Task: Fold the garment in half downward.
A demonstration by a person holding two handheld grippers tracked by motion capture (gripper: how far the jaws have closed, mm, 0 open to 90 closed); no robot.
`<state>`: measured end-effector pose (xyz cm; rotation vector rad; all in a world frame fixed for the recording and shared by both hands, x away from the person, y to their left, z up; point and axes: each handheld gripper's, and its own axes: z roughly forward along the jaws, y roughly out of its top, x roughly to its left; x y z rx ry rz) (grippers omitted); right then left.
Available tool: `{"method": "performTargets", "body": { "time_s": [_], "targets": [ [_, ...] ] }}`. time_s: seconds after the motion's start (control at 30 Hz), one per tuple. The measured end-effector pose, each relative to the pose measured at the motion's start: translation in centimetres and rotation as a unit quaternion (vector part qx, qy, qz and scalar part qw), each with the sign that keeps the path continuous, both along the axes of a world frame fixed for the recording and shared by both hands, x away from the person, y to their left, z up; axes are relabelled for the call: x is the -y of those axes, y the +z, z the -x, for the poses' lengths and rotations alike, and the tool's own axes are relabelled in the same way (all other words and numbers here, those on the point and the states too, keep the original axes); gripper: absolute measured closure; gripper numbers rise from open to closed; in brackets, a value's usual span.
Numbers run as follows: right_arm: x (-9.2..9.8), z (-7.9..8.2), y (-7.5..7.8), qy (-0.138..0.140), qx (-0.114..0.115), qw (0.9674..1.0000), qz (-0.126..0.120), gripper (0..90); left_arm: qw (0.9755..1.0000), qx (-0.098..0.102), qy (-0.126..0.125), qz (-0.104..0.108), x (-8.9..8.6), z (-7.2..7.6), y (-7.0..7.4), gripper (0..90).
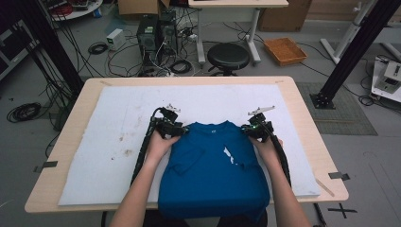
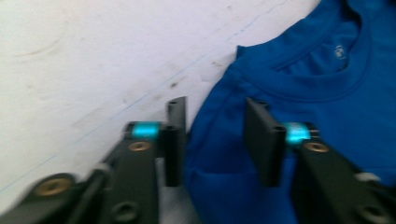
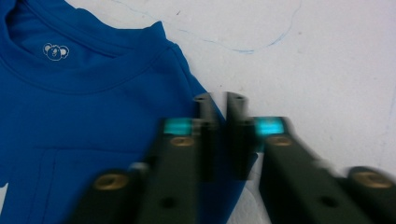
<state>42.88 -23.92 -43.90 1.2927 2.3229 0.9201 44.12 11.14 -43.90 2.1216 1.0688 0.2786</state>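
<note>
While spread flat on the white-padded worktop, blue T-shirt straddled at one shoulder by left gripper, jaws wide; right gripper pinched the other.

Matt blue cloth shirt, stained white matt sheet, pale wood table, black matt left gripper
</note>
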Motion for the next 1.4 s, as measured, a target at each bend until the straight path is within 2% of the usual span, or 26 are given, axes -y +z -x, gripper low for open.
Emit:
{"method": "performTargets", "body": {
  "time_s": [0.03, 0.1, 0.13, 0.17, 0.2, 0.23, 0.3, 0.43, 0.47, 0.53, 0.57, 0.6, 0.63, 0.73, 0.8, 0.93, 1.0, 1.1, 1.13, 1.23, 1.27, 1.4],
  "targets": [
    [0.1, 0.0, 0.1, -0.001, 0.000, 1.0000, -0.002, 88.7, 1.0000, 0.000, 0.002, 0.000, -0.1, 0.0, 0.0, 72.7],
    [0.3, 0.1, 0.3, -0.002, 0.007, 0.9999, -0.010, 88.2, 1.0000, 0.002, 0.007, 0.002, -0.3, -0.1, 0.0, 73.1],
    [0.4, 0.1, 0.5, -0.006, 0.009, 0.9998, -0.018, 84.5, 0.9999, 0.009, 0.010, -0.001, -0.3, -0.1, 0.1, 69.9],
    [0.5, 0.1, 0.6, -0.010, 0.020, 0.9995, -0.022, 79.4, 0.9998, 0.015, 0.011, -0.002, -0.2, -0.1, 0.2, 64.5],
    [0.5, 0.1, 0.8, -0.015, 0.026, 0.9991, -0.030, 74.6, 0.9997, 0.020, 0.011, 0.006, -0.1, -0.1, 0.2, 60.5],
    [0.5, 0.0, 0.9, -0.016, 0.026, 0.9988, -0.038, 70.4, 0.9997, 0.023, 0.004, 0.010, 0.0, -0.1, 0.2, 59.9],
    [0.3, -0.3, 1.0, -0.014, 0.022, 0.9986, -0.046, 69.6, 0.9996, 0.029, -0.001, 0.007, 0.4, -0.2, 0.1, 57.4],
    [-1.1, -0.9, 0.7, -0.001, 0.016, 0.9987, -0.048, 67.0, 0.9998, 0.019, -0.008, 0.001, 0.6, -0.3, -0.3, 59.6],
    [-1.5, -1.1, 0.5, 0.002, 0.012, 0.9992, -0.038, 66.5, 0.9998, 0.018, -0.007, 0.001, 0.6, -0.3, -0.3, 60.3],
    [-2.2, -1.3, 0.1, 0.012, 0.000, 0.9996, -0.026, 67.6, 0.9997, 0.021, -0.005, -0.007, 0.8, -0.2, -0.3, 61.6],
    [-2.4, -1.4, -0.2, 0.013, -0.006, 0.9997, -0.019, 72.3, 0.9995, 0.026, -0.006, -0.016, 0.9, -0.1, -0.2, 63.3],
    [-2.6, -1.3, -0.3, 0.011, 0.001, 0.9999, -0.012, 80.1, 0.9992, 0.030, -0.010, -0.024, 1.1, 0.1, -0.2, 66.2],
    [-2.7, -1.3, -0.3, 0.016, 0.002, 0.9998, -0.013, 86.3, 0.9991, 0.029, -0.018, -0.024, 1.2, 0.1, -0.1, 71.1],
    [-2.7, -1.2, -0.1, 0.021, 0.000, 0.9997, -0.015, 88.2, 0.9988, 0.032, -0.029, -0.022, 1.6, 0.3, -0.2, 84.9],
    [-2.6, -1.2, 0.0, 0.019, 0.003, 0.9996, -0.021, 88.3, 0.9987, 0.037, -0.030, -0.021, 1.7, 0.2, -0.2, 86.2],
    [-2.1, -1.6, 0.3, 0.014, 0.010, 0.9989, -0.044, 88.4, 0.9990, 0.040, -0.017, 0.009, 0.9, -0.2, -0.2, 86.7],
    [-1.9, -1.9, 0.5, 0.012, 0.018, 0.9983, -0.053, 88.4, 0.9985, 0.048, -0.009, 0.024, 0.3, -0.5, 0.0, 86.8],
    [-1.6, -2.6, 1.0, 0.003, 0.025, 0.9962, -0.083, 88.4, 0.9983, 0.047, 0.000, 0.035, -0.2, -1.3, 0.4, 86.9],
    [-1.6, -2.6, 1.0, 0.003, 0.025, 0.9962, -0.083, 88.4, 0.9979, 0.051, 0.000, 0.040, -0.3, -1.5, 0.6, 86.8],
    [-1.7, -2.8, 1.8, 0.004, 0.034, 0.9960, -0.083, 88.4, 0.9968, 0.063, -0.004, 0.049, -0.3, -1.6, 1.6, 86.9],
    [-1.6, -2.6, 2.5, 0.007, 0.045, 0.9954, -0.084, 88.4, 0.9959, 0.071, -0.009, 0.055, -0.3, -1.4, 1.9, 86.9],
    [-1.4, -1.6, 3.6, 0.008, 0.056, 0.9933, -0.101, 88.4, 0.9932, 0.090, -0.032, 0.067, -0.4, 0.1, 3.7, 86.8]
  ]
}}
